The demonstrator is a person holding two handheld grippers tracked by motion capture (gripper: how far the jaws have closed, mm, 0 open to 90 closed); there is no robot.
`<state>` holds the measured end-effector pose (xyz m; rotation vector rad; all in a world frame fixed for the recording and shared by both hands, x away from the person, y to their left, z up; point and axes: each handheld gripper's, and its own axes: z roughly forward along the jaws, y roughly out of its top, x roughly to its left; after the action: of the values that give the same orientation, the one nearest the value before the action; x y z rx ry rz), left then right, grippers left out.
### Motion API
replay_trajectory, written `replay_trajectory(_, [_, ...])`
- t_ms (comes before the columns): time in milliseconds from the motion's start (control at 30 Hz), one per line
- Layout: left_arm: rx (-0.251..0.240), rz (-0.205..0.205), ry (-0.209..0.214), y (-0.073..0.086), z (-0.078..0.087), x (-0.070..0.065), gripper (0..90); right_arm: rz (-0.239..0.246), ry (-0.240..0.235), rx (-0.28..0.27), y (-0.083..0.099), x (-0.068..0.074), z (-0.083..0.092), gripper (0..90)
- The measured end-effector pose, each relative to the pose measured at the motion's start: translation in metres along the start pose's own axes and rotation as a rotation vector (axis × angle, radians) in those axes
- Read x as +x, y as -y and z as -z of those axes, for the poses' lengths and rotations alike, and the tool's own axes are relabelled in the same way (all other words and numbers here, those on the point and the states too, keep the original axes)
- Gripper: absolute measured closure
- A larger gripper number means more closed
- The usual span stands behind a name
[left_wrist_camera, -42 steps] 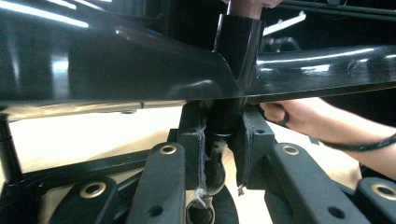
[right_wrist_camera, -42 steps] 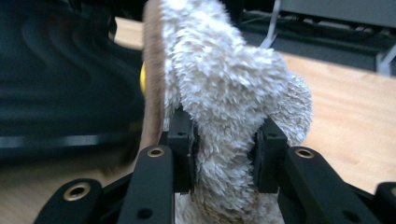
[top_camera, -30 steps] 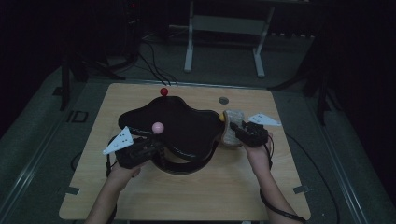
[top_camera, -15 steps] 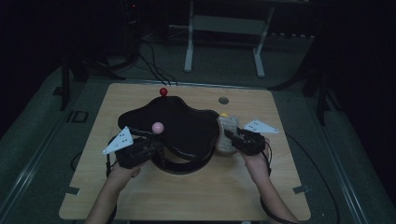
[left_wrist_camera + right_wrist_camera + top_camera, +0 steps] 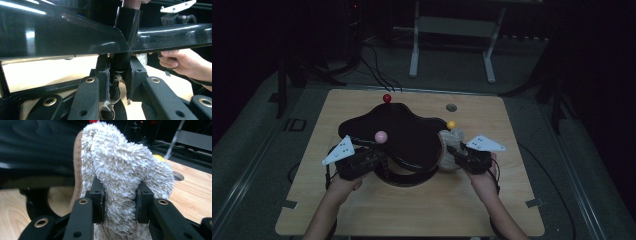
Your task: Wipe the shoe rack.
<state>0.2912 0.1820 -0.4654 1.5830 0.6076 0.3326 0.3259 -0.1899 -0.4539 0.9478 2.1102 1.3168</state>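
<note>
At the right side of the black cloud-shaped stand (image 5: 407, 140), toward the table's right edge, we see a fluffy cream slipper (image 5: 451, 149) clamped in the right gripper (image 5: 455, 155). In the right gripper view its two black pads press into the pile from both sides, the slipper (image 5: 125, 170) standing on end with its tan lining turned toward the stand. A person's hand (image 5: 484, 177) holds that gripper from the near edge, the pale three-cornered plate (image 5: 484, 144) on top.

Across the stand, near its left side, the left gripper (image 5: 379, 159) is clamped on a black post (image 5: 120, 66) beneath the glossy top; in the left gripper view the padded jaws close on the post from both sides, with frayed threads hanging from the pads. The other hand (image 5: 180, 61) and its gripper show farther off under the stand's rim.

On the stand we note a pink ball (image 5: 381, 136) near its left front, a red ball (image 5: 387, 98) at its far edge and a yellow ball (image 5: 451, 124) just beyond the slipper. A round hole (image 5: 451, 107) sits in the wooden table (image 5: 412, 210) toward the far right corner. Cables (image 5: 372, 60) trail over the dark floor beyond the far edge, beside a pale metal frame (image 5: 452, 45).
</note>
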Motion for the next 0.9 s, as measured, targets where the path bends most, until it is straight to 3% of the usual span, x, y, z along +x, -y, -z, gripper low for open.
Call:
replay_trajectory(133, [0.001, -0.001, 0.000, 0.000, 0.000, 0.000, 74.5, -0.013, -0.013, 0.024, 0.003, 0.001, 0.001, 66.8])
replay_trajectory(333, [0.001, -0.002, -0.003, 0.000, 0.000, 0.000, 74.5, -0.004, -0.087, -0.047, -0.013, 0.015, 0.020, 66.8])
replay_trajectory(400, [0.004, 0.000, -0.001, 0.000, 0.000, 0.000, 74.5, 0.018, -0.072, -0.044, -0.010, 0.021, 0.018, 66.8])
replay_trajectory(533, [0.002, 0.002, 0.002, 0.000, 0.000, 0.000, 74.4, -0.005, -0.056, -0.020, 0.000, 0.022, 0.014, 66.9])
replay_trajectory(600, [0.004, 0.000, -0.002, 0.000, 0.000, 0.000, 74.5, -0.009, -0.069, -0.022, -0.002, 0.023, 0.019, 66.9])
replay_trajectory(733, [0.006, -0.001, -0.003, -0.001, 0.000, -0.001, 74.4, -0.006, -0.118, -0.083, -0.013, 0.032, 0.035, 66.8])
replay_trajectory(800, [0.004, 0.001, -0.004, 0.000, 0.000, -0.001, 74.5, 0.021, -0.104, -0.088, -0.012, 0.037, 0.036, 66.8])
replay_trajectory(900, [0.007, -0.002, -0.008, -0.001, 0.000, -0.001, 74.4, 0.004, -0.088, -0.060, -0.002, 0.036, 0.029, 66.9])
